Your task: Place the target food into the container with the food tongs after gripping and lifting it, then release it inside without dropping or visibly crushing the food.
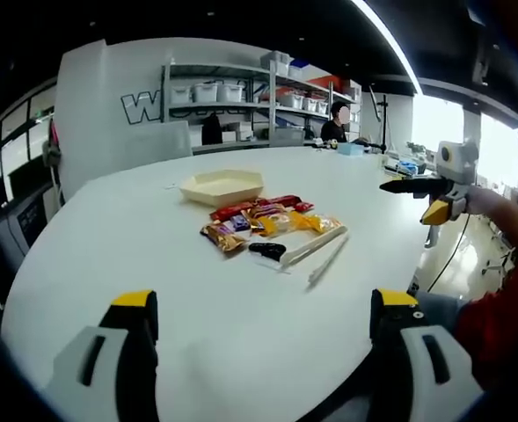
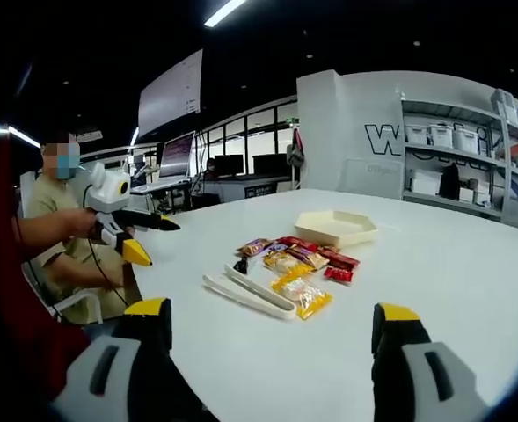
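Though both grippers gape, snack packets (image 1: 263,220) overlap, labels unreadable.

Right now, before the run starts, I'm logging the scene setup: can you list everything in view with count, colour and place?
table: one, white, under everything
container: one, cream, six-sided, on the table beyond the snacks
snack packets: a small heap, count unclear, red, orange, yellow and brown, mid-table, in front of the container
food tongs: one pair, white, lying flat beside the packets
small black object: one, next to the tongs, too small to identify
shelving: one grey rack with white bins, by the far wall
monitors: several, dark, on desks in the background
seated people: one by the shelving, one near the table edge
left gripper: white with yellow-tipped jaws apart, holding nothing
right gripper: same colours, jaws apart, holding nothing
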Available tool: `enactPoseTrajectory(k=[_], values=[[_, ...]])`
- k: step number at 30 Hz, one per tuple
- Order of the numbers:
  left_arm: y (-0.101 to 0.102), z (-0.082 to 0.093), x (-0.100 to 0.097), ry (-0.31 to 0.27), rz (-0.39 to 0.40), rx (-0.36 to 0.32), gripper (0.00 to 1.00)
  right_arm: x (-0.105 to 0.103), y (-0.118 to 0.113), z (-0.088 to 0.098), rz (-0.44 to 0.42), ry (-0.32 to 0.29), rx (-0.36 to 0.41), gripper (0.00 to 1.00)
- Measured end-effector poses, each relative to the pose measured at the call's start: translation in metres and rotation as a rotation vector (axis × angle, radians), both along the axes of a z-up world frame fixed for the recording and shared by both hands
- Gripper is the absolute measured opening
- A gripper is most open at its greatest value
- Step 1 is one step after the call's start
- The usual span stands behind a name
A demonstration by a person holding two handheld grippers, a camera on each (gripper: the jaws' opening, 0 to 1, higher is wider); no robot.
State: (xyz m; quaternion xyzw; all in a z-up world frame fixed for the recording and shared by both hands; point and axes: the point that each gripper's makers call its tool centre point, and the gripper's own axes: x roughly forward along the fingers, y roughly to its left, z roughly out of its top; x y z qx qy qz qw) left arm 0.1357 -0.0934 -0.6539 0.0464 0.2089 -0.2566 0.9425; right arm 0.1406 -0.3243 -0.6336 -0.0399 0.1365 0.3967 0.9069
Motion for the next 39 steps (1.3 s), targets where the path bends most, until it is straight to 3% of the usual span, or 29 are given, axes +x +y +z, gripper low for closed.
enactPoseTrajectory(k=[10,17,23,35,39], values=[[-0.001,-0.01,0.006,-0.006,-0.009,0.017,0.95,0.004,0.006,-0.008,0.03,0.008,-0.011,0.88],[-0.016,-0.023,0.011,0.026,-0.062,0.025,0.85,0.013,0.01,-0.022,0.069,0.006,-0.051,0.78],[-0.027,-0.028,0.012,0.03,-0.112,0.017,0.68,0.022,0.017,-0.032,0.1,-0.007,-0.085,0.68],[-0.047,-0.037,0.015,0.042,-0.193,0.019,0.5,0.031,0.038,-0.05,0.162,0.046,-0.107,0.55],[-0.054,-0.036,0.014,0.045,-0.235,0.018,0.36,0.032,0.043,-0.055,0.17,0.055,-0.119,0.52]])
